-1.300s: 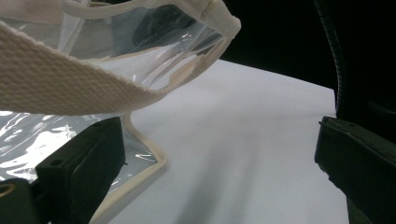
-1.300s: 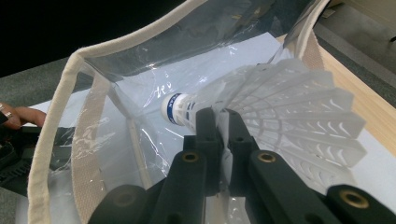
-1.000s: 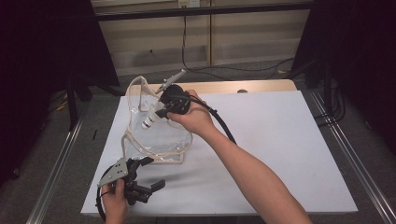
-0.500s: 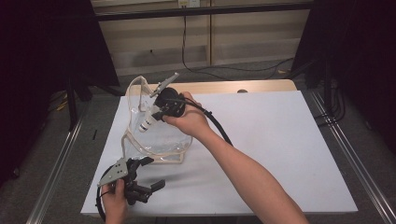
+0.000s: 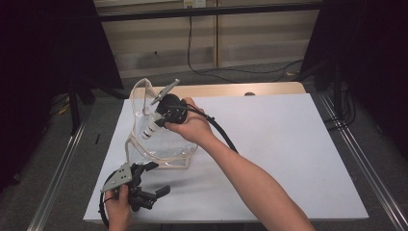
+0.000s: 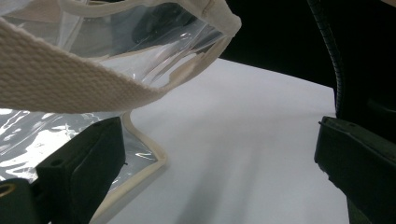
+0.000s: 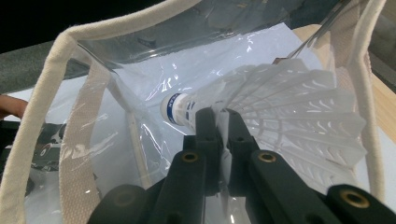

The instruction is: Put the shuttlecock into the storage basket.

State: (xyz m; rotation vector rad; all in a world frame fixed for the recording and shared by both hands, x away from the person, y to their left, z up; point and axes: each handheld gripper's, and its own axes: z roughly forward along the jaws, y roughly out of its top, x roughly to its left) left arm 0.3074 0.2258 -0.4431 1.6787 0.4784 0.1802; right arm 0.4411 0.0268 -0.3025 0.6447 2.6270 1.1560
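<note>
One white shuttlecock [image 7: 261,107] with a blue band at its cork, one clear plastic bag [image 5: 159,139] edged in cream webbing, one white sheet [image 5: 269,159] spread over one table [image 5: 226,90]. Two tongs: left [image 5: 151,192] and right [image 5: 161,118], one in each of two hands. One black cable [image 5: 221,130] trailing from the right one.

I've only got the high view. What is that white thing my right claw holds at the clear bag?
Observer: A white feather shuttlecock. The right claw is shut on its skirt, just behind the blue-banded cork.
Operator: Is it inside the bag?
Observer: The right gripper view shows the rim of the clear plastic bag with cream woven trim ringing it, cork pointing in.
Operator: And my left claw?
Observer: The left claw is wide open, with the bag's bottom corner beside one jaw.
</note>
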